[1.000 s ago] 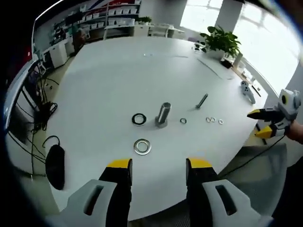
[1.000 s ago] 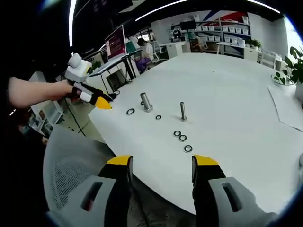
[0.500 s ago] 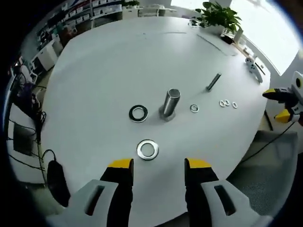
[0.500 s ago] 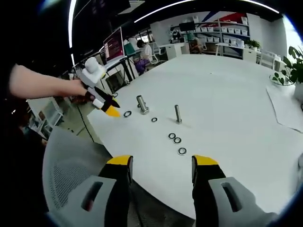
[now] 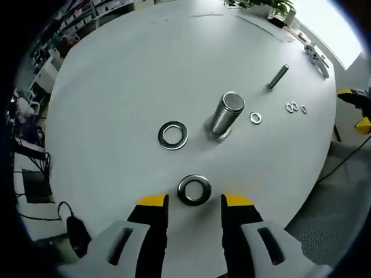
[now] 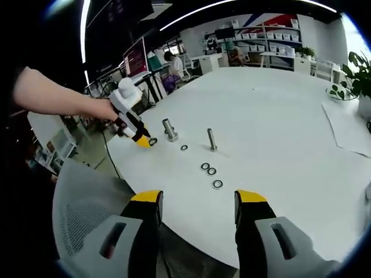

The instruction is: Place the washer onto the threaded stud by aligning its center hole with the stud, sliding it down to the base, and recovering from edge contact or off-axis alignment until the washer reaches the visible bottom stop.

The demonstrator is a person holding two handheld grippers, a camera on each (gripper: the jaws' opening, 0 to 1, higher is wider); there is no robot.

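Observation:
The steel threaded stud (image 5: 226,116) stands upright on the white table (image 5: 116,75). A large washer (image 5: 194,190) lies flat just ahead of my left gripper (image 5: 195,201), level with the open yellow fingertips (image 5: 152,201) and not held. A second large washer (image 5: 173,134) lies left of the stud. In the right gripper view the left gripper (image 6: 141,141), held by a hand, is low at the table edge beside the stud (image 6: 169,128). My right gripper (image 6: 198,198) is open and holds nothing, back from the table over a chair.
A small washer (image 5: 255,117) lies right of the stud, with three more (image 5: 294,108) further out. A slim bolt (image 6: 212,139) stands upright near them. A grey mesh chair (image 6: 87,197) sits below the table edge. A plant (image 6: 353,75) and paper are at the far side.
My left gripper has dropped and moved in toward the table, so the near washer now lies between its fingertips. The right gripper has hardly moved.

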